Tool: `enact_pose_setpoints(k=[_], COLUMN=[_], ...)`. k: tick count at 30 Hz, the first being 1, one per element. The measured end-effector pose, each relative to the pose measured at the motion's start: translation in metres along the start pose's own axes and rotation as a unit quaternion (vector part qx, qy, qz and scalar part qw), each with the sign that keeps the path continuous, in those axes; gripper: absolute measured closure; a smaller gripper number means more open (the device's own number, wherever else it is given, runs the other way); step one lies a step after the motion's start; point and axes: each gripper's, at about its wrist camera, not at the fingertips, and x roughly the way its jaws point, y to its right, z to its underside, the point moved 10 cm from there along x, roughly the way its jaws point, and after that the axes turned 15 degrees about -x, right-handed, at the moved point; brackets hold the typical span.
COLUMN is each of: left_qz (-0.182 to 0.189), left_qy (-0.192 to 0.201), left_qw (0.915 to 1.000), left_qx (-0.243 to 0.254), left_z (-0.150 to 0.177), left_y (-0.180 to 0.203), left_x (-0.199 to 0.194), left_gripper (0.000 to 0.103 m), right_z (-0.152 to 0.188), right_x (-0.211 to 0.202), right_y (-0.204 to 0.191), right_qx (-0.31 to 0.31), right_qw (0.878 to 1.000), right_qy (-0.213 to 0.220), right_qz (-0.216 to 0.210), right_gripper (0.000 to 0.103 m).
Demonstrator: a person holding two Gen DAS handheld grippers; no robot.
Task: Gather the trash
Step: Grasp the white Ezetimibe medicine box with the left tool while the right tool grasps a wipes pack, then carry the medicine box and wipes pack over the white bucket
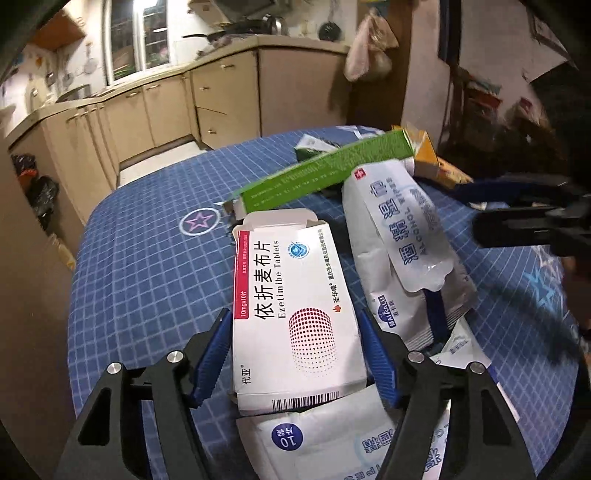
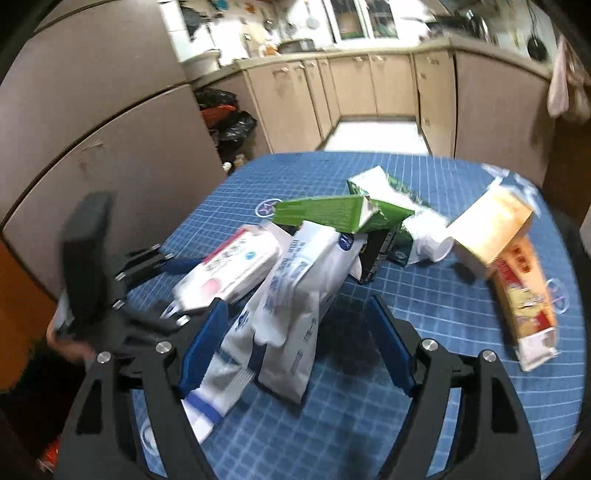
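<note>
While the trash lies heaped on the blue checked worktop, the left claw straddles the white cardboard tablet box, its blue pads beside both long edges, seemingly touching though blur hides whether they press. Low and level, it points along the box. The right claw hovers wide open over the white plastic wipes pack, gripping nothing yet.

Beige kitchen cabinets (L-shaped run), pale floor, bright window, perhaps a fridge beside them.
</note>
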Motion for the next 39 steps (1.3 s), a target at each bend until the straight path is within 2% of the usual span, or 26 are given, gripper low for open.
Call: enact_pose_setpoints(k=[3, 5, 6, 7, 9, 13, 16, 24, 30, 34, 39], left_qz=[0.0, 0.0, -0.006, -0.014, -0.018, -0.033, -0.027, -0.026, -0.004, 0.01, 0.057], left_qy=[0.021, 0.032, 0.038, 0.043, 0.05, 0.069, 0.082, 0.096, 0.106, 0.109, 0.095], left_qw=[0.9995, 0.999, 0.9987, 0.9984, 0.9978, 0.9964, 0.9956, 0.9949, 0.9944, 0.9938, 0.993], left_qx=[-0.023, -0.032, -0.032, -0.034, -0.04, -0.037, -0.035, -0.018, -0.004, 0.022, 0.041], left_z=[-0.003, -0.003, -0.006, -0.008, -0.012, -0.021, -0.029, -0.025, -0.009, 0.004, 0.013], left_y=[-0.005, -0.01, -0.012, -0.015, -0.016, -0.014, -0.007, 0.038, 0.097, 0.15, 0.217], left_x=[-0.014, -0.023, -0.025, -0.027, -0.033, -0.05, -0.066, -0.103, -0.124, -0.126, -0.116], left_gripper=[0.034, 0.034, 0.034, 0.034, 0.034, 0.034, 0.034, 0.034, 0.034, 0.034, 0.034], right_z=[0.001, 0.005, 0.006, 0.007, 0.011, 0.021, 0.026, 0.032, 0.053, 0.084, 0.124], right_x=[0.029, 0.042, 0.041, 0.038, 0.03, -0.006, -0.037, -0.103, -0.146, -0.183, -0.219], right_y=[-0.001, -0.002, -0.004, -0.007, -0.009, -0.011, -0.01, 0.0, 0.003, 0.017, 0.047], right_qx=[0.039, 0.044, 0.048, 0.049, 0.046, 0.05, 0.055, 0.034, 0.01, 0.018, 0.045], right_qw=[0.999, 0.998, 0.998, 0.998, 0.998, 0.998, 0.997, 0.997, 0.995, 0.991, 0.987], right_qy=[-0.016, -0.031, -0.024, -0.02, -0.018, 0.004, 0.026, 0.074, 0.09, 0.102, 0.105], right_qz=[-0.03, -0.029, -0.035, -0.042, -0.046, -0.049, -0.048, 0.012, 0.05, 0.086, 0.117], right_gripper=[0.031, 0.056, 0.065, 0.073, 0.077, 0.08, 0.08, 0.08, 0.08, 0.08, 0.08])
